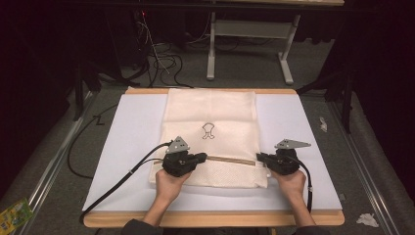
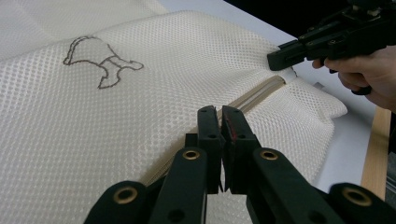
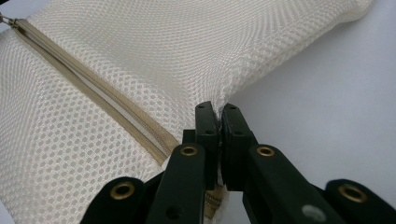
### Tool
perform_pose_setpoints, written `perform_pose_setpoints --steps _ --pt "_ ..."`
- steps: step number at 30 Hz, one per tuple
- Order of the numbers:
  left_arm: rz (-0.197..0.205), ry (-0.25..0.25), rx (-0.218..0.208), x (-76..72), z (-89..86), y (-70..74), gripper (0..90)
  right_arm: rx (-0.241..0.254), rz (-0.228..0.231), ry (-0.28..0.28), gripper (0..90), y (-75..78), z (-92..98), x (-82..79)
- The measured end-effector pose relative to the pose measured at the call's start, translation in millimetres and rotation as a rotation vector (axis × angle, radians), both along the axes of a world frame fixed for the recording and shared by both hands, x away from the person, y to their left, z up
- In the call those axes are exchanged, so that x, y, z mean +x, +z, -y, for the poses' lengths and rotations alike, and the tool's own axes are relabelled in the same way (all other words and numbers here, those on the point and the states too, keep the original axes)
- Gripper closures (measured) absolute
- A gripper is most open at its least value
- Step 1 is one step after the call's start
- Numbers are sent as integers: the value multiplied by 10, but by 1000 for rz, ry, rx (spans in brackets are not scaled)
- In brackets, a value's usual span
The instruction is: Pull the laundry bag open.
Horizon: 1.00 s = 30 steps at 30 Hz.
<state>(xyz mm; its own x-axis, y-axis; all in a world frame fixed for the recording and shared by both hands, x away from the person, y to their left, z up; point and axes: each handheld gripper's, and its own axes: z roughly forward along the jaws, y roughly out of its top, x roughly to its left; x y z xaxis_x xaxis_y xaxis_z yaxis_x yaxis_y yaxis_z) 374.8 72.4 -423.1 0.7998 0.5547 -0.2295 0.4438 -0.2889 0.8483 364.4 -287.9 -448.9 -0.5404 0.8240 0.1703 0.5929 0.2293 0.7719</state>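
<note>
In the high view, the person's two forearms are seen nearest the camera, entering from the bottom edge. The left gripper (image 1: pixel 202 157) is held at the left end of the zipper (image 1: pixel 230 160) of a cream mesh bag (image 1: pixel 211 134), and the right gripper (image 1: pixel 260 157) is held at the zipper's right end. The bag is spread flat on a white mat (image 1: pixel 132 147) laid over a wooden table (image 1: pixel 210 219), with its zippered edge toward the person and a small outlined figure (image 1: pixel 208 131) printed near its middle.

In the left gripper view, the left gripper (image 2: pixel 220 122) is shown nearest, its jaws brought together on the mesh just beside the zipper (image 2: pixel 254 95); whether the slider itself is pinched cannot be told. The bag (image 2: pixel 93 130) is spread away to the left, the printed figure (image 2: pixel 100 60) lying well apart from the jaws. Farther off, the right gripper (image 2: pixel 280 59) is seen in a hand (image 2: pixel 369 74) at the bag's far corner.

In the right gripper view, the right gripper (image 3: pixel 219 112) is clamped on a fold of mesh at the bag's (image 3: pixel 154 60) edge, the cloth being drawn up into a ridge there. The zipper (image 3: pixel 93 100) is seen closed, running from the upper left down to just beside the jaws. The white mat (image 3: pixel 327 116) lies to the right.
</note>
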Motion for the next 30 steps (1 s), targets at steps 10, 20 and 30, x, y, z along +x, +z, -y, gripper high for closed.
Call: perform_pose_setpoints --steps 10,20,30 --pt "4 17 -11 -11 -102 -4 871 2 1 0 885 -6 4 0" --pt "5 34 -27 -19 -203 8 872 21 2 -1 885 3 18 3" --pt "18 51 -32 -44 -277 16 872 6 19 -8 884 13 41 -1"
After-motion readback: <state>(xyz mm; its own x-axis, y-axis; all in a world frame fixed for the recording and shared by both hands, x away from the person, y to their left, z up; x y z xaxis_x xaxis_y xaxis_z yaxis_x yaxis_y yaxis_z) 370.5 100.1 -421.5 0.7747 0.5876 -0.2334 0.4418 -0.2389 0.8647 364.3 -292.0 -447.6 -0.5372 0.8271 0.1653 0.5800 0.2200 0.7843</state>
